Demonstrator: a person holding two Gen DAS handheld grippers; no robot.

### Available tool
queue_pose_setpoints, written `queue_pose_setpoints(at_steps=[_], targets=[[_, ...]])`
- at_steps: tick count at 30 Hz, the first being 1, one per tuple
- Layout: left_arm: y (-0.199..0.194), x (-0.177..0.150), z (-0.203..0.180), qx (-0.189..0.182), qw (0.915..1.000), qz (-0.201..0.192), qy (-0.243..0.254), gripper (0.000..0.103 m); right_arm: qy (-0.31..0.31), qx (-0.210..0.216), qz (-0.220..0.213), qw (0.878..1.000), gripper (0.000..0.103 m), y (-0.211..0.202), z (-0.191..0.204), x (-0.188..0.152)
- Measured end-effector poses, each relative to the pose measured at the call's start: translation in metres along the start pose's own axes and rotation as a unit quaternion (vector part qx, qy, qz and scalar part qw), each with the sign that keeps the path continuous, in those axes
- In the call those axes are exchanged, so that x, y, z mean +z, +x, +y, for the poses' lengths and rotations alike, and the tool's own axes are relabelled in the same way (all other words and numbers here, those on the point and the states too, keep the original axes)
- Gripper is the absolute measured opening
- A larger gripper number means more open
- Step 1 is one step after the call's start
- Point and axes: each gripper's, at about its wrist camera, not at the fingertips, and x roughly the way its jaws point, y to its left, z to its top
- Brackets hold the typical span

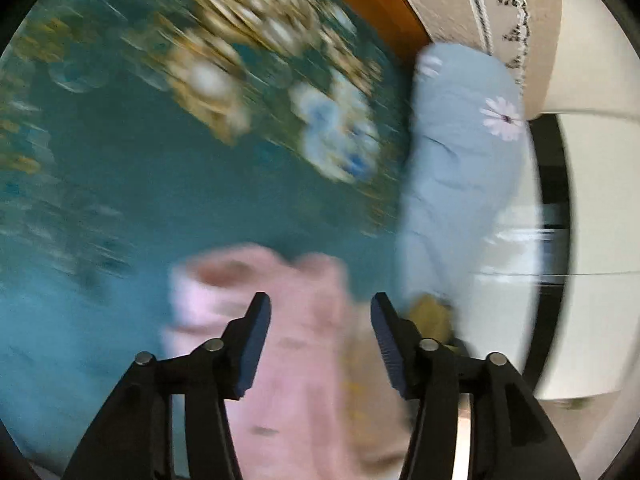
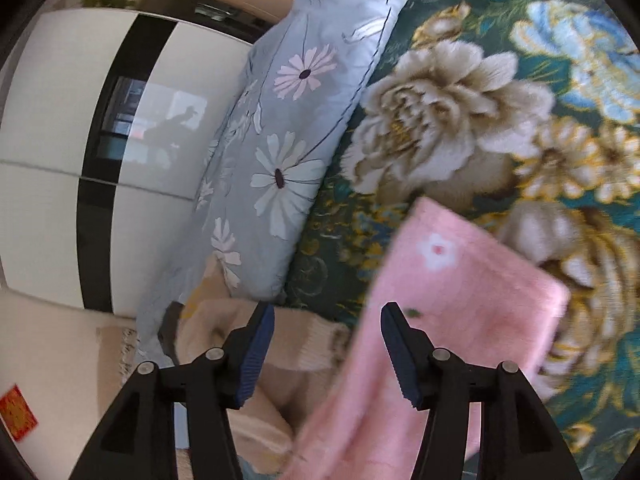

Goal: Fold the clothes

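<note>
Step in hand, by judgement: approach to the garment, before any grasp; no fold can be confirmed.

Left gripper [image 1: 320, 308]: jaws wide apart, nothing between them. It hangs over the pink cloth [image 1: 288, 344]. This view is badly smeared, so the lie of the cloth under it cannot be read.

Right gripper [image 2: 328, 316]: jaws wide apart, holding nothing. The pink cloth [image 2: 448, 304], with a small white flower print, runs from under the right jaw up and to the right over the bedspread [image 2: 500, 128]. Whether that jaw touches it cannot be told.

Left of the pink cloth, beneath the right gripper, lies a beige knit garment [image 2: 288, 344]. Beyond that, a grey-blue daisy quilt [image 2: 288, 120] lies along the edge of the bedspread.

Next move calls for each gripper to settle on an edge or corner of the pink cloth and close there, keeping clear of the beige knit.

Containers: none in view.
</note>
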Motion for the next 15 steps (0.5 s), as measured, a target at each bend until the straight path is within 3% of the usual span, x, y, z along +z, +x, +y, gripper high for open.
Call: queue_pose_setpoints(at_steps=[2, 7, 15], targets=[[0.003, -0.008, 0.022, 0.045, 0.9989, 0.01, 0.0, 0.055, -0.01, -0.007, -0.004, 1.0, 0.059, -0.014, -0.014, -0.008], [0.031, -0.031, 0.043, 0.083, 0.9951, 0.054, 0.002, 0.062, 0.028, -0.022, -0.009, 0.999, 0.059, -0.029, -0.062, -0.017], [0.054, -0.045, 0.05, 0.099, 0.9937, 0.049, -0.018, 0.062, 0.099, -0.031, -0.003, 0.995, 0.059, -0.033, -0.134, -0.03]])
